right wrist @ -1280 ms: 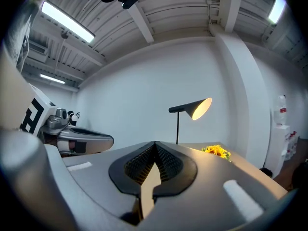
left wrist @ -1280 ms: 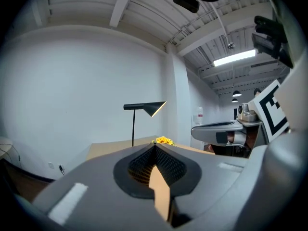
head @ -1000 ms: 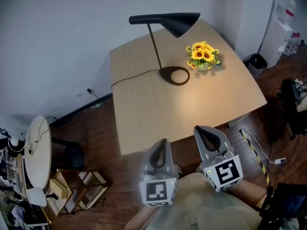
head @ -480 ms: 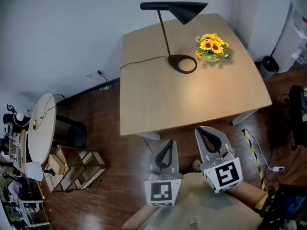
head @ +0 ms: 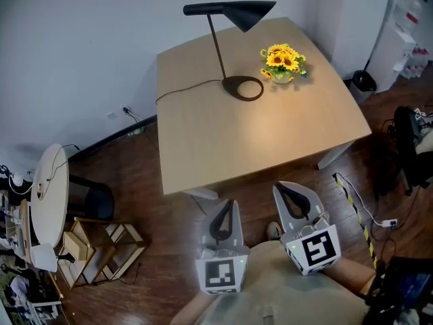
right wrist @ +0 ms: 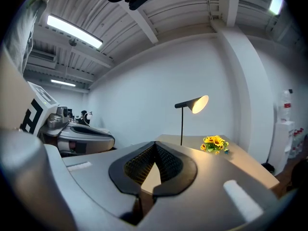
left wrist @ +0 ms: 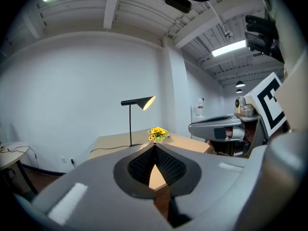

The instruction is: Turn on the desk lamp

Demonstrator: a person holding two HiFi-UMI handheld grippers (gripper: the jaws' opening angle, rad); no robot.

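Desk lamp (head: 237, 10): stands at the far side of the table (head: 223, 147), with its ring base near the back edge. The black shade reaches right, over a small pot of sunflowers (head: 281, 61) set just beside the base. The cord (head: 181, 90) runs left off the table edge toward the wall. That is probably why the lamp sits on that side.

Head view: looks down on the dark top of the shade. Only a warm patch on the tabletop by the base hints at light. Both gripper views look low and level into the shade's mouth, and there it glows bright. Judgement: the lamp appears to be on already. No view shows a switch.

Left gripper (head: 225, 212) and right gripper (head: 291, 198): held close to the person's body, above the dark wood floor (head: 135, 188). Both are short of the table's near edge and well apart from the lamp. Each claw is pressed together at the tips and pinches nothing. Its own view shows only tabletop through the gap behind the tips. The posture reads as a neutral carry, not a reach.

Each gripper view also catches the other gripper at its side.
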